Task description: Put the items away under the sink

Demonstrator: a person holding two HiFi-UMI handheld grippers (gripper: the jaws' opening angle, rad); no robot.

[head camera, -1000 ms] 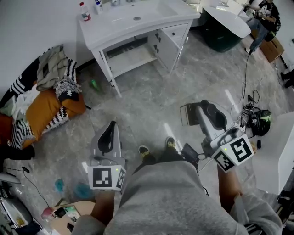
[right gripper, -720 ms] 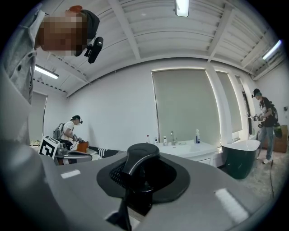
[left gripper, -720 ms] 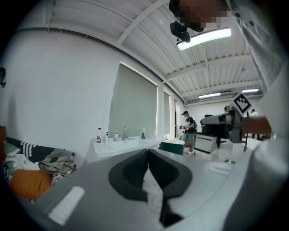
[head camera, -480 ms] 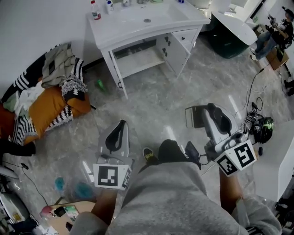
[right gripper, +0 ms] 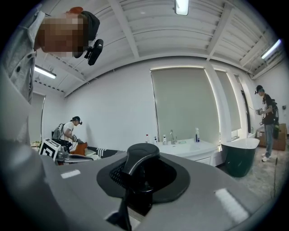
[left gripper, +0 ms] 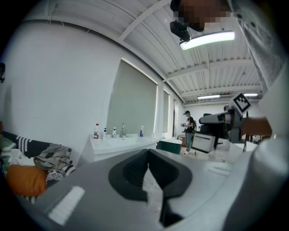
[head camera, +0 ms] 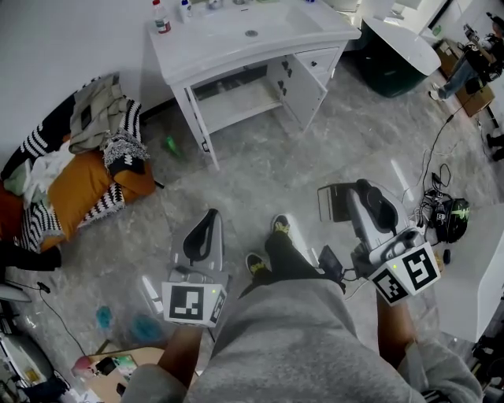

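Sink cabinet (head camera: 236,57) stands open against the far wall, with bottles (head camera: 161,17) at its top's left end. Nearer, the left gripper (head camera: 210,214) has its jaws together and empty. The right gripper (head camera: 356,189), part closed, holds a flat grey box (head camera: 331,203), well apart from the cabinet.

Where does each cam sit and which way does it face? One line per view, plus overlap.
Head view: on the person's head, steeply down at floor and sink cabinet; shows grey top, shoes, left gripper, right gripper with held item.
Left gripper view: on the left gripper, about level along its shut jaws toward the sink cabinet; shows head camera, sleeve, right gripper.
Right gripper view: on the right gripper, level toward the sink cabinet; shows head camera, left gripper.
Shared: all see the sink cabinet.
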